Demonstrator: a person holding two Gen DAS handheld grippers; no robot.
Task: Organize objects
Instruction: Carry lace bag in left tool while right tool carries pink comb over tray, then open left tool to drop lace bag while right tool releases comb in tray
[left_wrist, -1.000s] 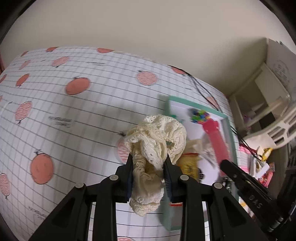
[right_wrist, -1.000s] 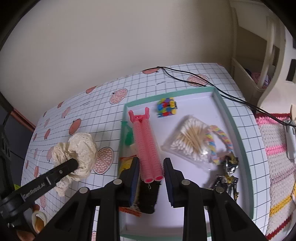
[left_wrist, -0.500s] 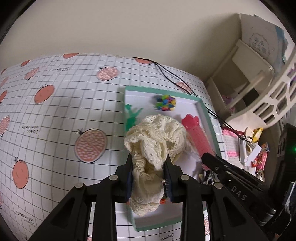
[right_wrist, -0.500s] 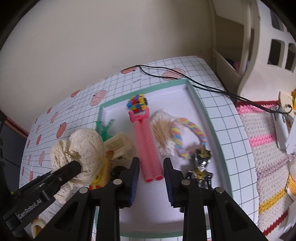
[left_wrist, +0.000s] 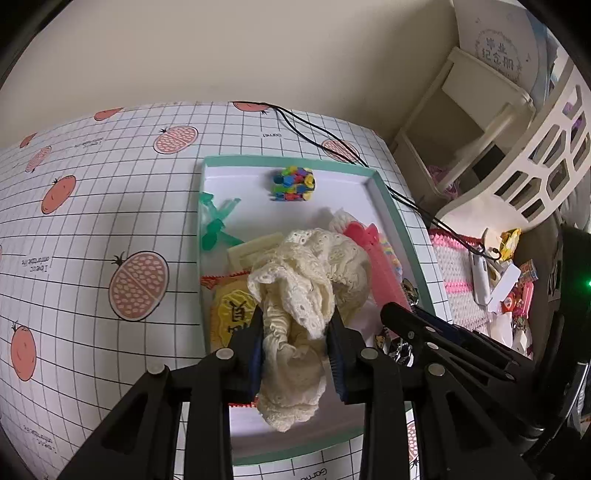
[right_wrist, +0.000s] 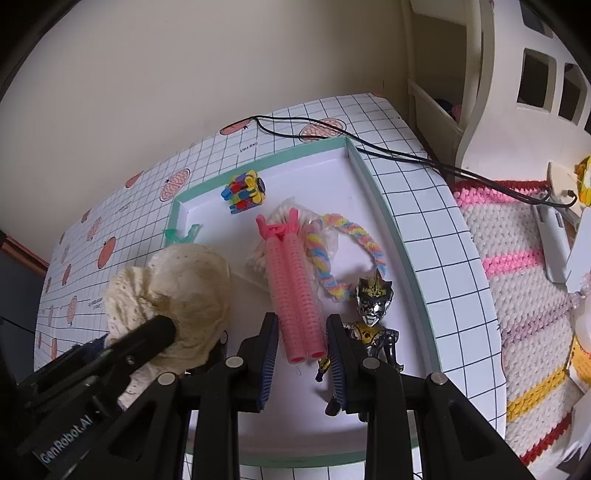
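My left gripper (left_wrist: 295, 343) is shut on a cream lace cloth (left_wrist: 310, 266), which hangs over the near left part of the teal-rimmed white tray (left_wrist: 288, 160). In the right wrist view the same lace cloth (right_wrist: 184, 288) shows at the left, above the tray (right_wrist: 391, 229). My right gripper (right_wrist: 301, 347) is shut on a pink double hair roller (right_wrist: 291, 280), held over a bag of cotton swabs (right_wrist: 291, 218). The cloth hides part of the tray's contents.
The tray also holds a colourful block cube (right_wrist: 243, 192), a rainbow braided loop (right_wrist: 354, 236), a silver-and-gold figure (right_wrist: 373, 306), green plastic pieces (left_wrist: 216, 225) and a yellow packet (left_wrist: 231, 314). A black cable (right_wrist: 406, 155) crosses the table behind it. A crochet mat (right_wrist: 517, 288) lies right.
The left gripper has carried the lace cloth rightward from above the tablecloth to above the tray. The right gripper has shifted right with the pink roller, now over the swab bag.
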